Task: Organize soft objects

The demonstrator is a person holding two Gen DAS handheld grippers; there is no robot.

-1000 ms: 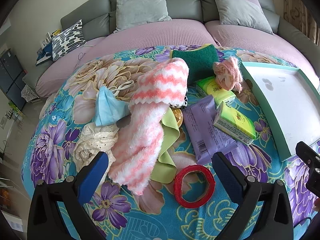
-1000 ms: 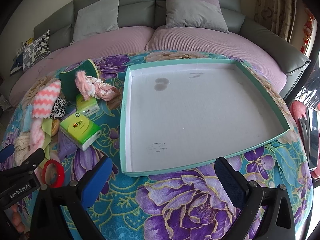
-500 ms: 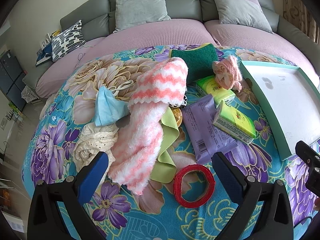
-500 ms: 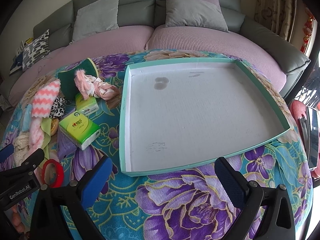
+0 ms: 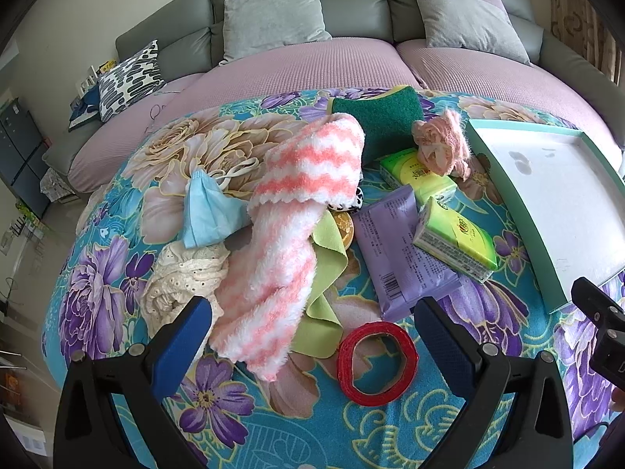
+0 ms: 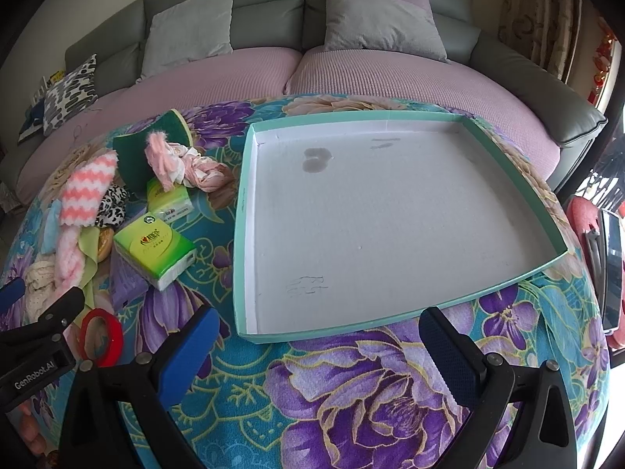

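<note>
A pink-and-white fluffy towel (image 5: 289, 230) lies in a heap on the floral table, over a lime cloth (image 5: 324, 269). Around it lie a blue face mask (image 5: 205, 211), cream lace fabric (image 5: 179, 281), a green sponge (image 5: 379, 121), a pink knotted cloth (image 5: 441, 148), two green tissue packs (image 5: 453, 242), a purple wipes pack (image 5: 402, 250) and a red ring (image 5: 377, 361). My left gripper (image 5: 312, 332) hangs open just short of the towel's near end. My right gripper (image 6: 318, 342) stands open at the near rim of the teal tray (image 6: 250, 215), which holds nothing.
A grey sofa with pink seat covers (image 6: 351, 78) and cushions (image 5: 273, 11) curves behind the table. The table edge falls away at the left (image 5: 58, 312). A phone-like object (image 6: 611, 269) lies off the right side. The left gripper's body (image 6: 35, 351) shows at the lower left.
Both views have drifted only slightly; the objects sit a touch lower and nearer. Nothing was taken hold of or let go.
</note>
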